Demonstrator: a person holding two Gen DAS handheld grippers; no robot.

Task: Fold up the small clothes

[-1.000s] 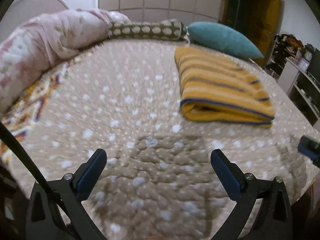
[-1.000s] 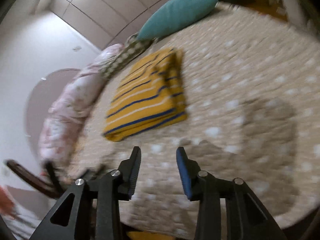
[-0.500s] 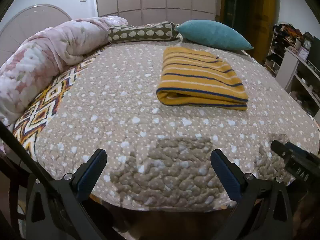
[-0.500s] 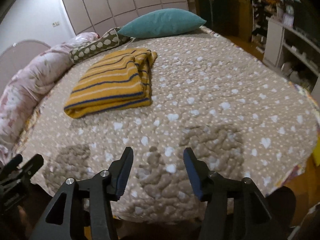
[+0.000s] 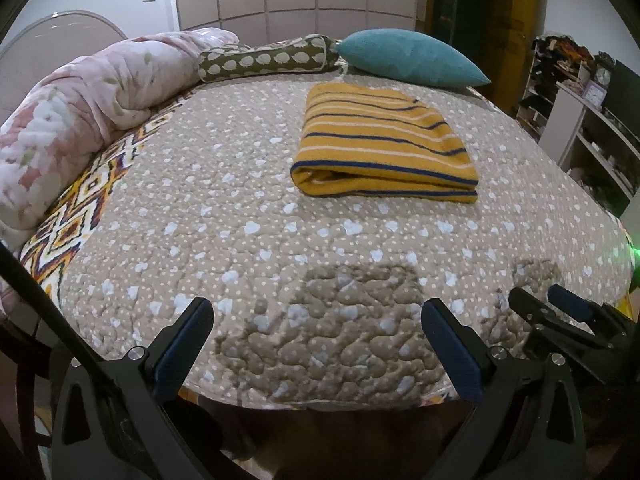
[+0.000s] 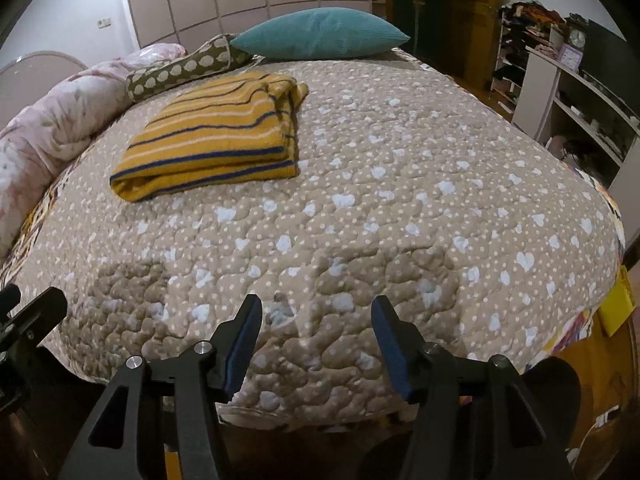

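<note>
A yellow garment with blue and white stripes [image 5: 384, 148] [image 6: 216, 140] lies folded into a thick rectangle on the far half of the bed. My left gripper [image 5: 316, 320] hangs open over the near edge of the quilt, with nothing between its fingers. In the right wrist view my right gripper [image 6: 316, 320] is over the same near edge, its jaws opening and empty. The right gripper also shows at the lower right of the left wrist view [image 5: 560, 308]. The left gripper's tip pokes in at the left edge of the right wrist view [image 6: 24, 312]. Both grippers are well short of the garment.
The bed carries a tan quilt [image 5: 240, 200] with white hearts. A pink floral duvet [image 5: 72, 120] is bunched along the left side. A spotted bolster [image 5: 264, 58] and a teal pillow [image 5: 408, 58] lie at the head. White shelves [image 6: 572, 92] stand to the right.
Both grippers have drawn back from the garment to the bed's near edge. The right gripper's jaws have spread wider and its view has levelled out. The garment lies as before.
</note>
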